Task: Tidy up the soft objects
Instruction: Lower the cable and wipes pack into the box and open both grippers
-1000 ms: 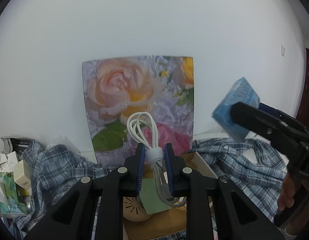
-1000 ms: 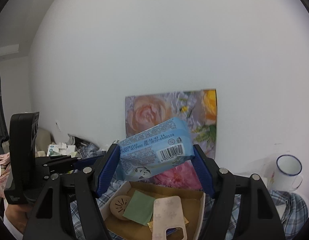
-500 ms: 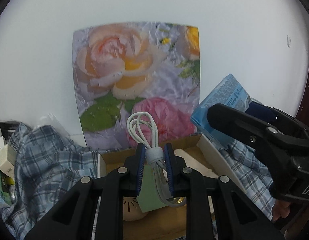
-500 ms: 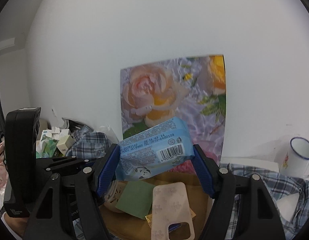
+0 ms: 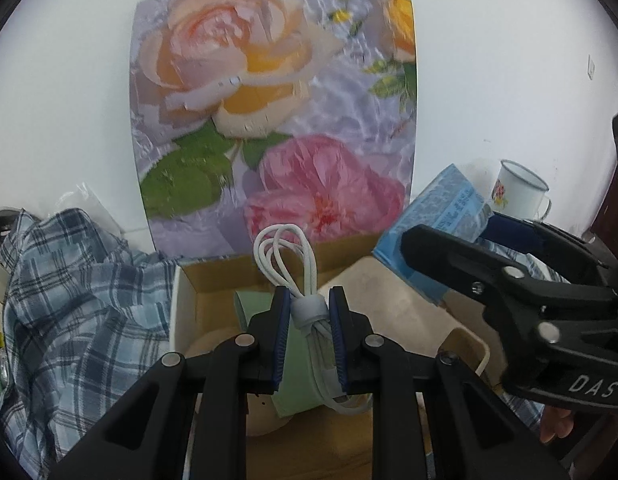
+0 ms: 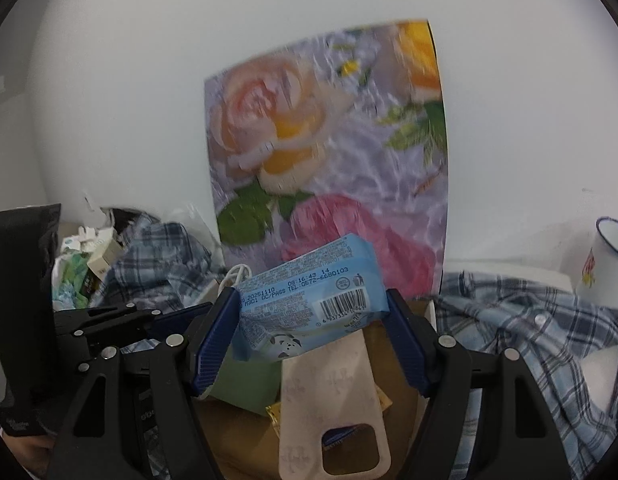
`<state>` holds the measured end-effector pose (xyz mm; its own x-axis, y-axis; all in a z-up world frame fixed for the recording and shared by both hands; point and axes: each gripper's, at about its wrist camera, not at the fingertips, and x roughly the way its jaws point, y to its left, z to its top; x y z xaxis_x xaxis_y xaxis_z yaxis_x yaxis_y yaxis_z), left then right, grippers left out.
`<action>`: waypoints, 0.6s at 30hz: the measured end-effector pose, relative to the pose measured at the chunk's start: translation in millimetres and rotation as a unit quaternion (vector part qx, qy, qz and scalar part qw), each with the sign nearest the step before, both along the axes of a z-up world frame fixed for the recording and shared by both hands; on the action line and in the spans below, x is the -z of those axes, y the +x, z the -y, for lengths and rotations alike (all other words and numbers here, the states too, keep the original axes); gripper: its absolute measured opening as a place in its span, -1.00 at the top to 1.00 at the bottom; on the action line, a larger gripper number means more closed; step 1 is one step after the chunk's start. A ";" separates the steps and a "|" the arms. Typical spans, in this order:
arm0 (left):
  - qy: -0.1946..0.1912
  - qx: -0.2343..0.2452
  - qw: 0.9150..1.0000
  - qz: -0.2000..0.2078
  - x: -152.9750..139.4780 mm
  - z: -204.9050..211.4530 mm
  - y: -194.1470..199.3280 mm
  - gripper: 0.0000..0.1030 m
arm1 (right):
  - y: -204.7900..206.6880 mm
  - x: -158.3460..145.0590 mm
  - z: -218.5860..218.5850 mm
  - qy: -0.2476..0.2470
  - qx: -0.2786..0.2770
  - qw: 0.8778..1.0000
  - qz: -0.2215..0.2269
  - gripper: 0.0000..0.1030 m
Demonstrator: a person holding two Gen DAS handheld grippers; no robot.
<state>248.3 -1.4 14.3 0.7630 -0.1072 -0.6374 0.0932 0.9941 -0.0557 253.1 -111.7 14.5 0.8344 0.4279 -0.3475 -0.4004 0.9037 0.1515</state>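
Holding two items above the cardboard box [image 5: 213, 280], I note the relation that governs the coming move: the box lies directly below and ahead of both grippers, its open top facing up.

My left gripper [image 5: 309, 320] is pinched tight on the coiled white cable [image 5: 287, 256] at its grey band; the coil's long axis runs straight away from me, in line with the fingers, with the loop end pointing toward the far wall of the box. My right gripper [image 6: 311, 336] is clamped on the blue wipes packet [image 6: 309, 300], whose long axis lies crosswise, spanning pad to pad. In the left view, the right gripper sits just beside the left, to its right and slightly further forward over the box.

Contents already in the box: a green sheet [image 6: 249, 384], a pale phone case [image 6: 329, 400] lying lengthwise, and a round beige item [image 5: 213, 348] at the near left. Free floor is limited; I judge the cable's side to be the more crowded.

Surroundings: a plaid shirt [image 5: 69, 300] is heaped on both sides of the box, a floral panel [image 5: 269, 100] leans on the white wall directly behind it, and an enamel mug [image 5: 521, 192] stands well to the right. Small cartons [image 6: 97, 256] clutter the far left.
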 end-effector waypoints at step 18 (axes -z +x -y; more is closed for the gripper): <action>0.009 0.005 0.998 -0.062 22.2 -2.7 20.5 0.59 | 24.8 34.3 -9.4 -0.034 -0.006 0.996 -0.077 -0.38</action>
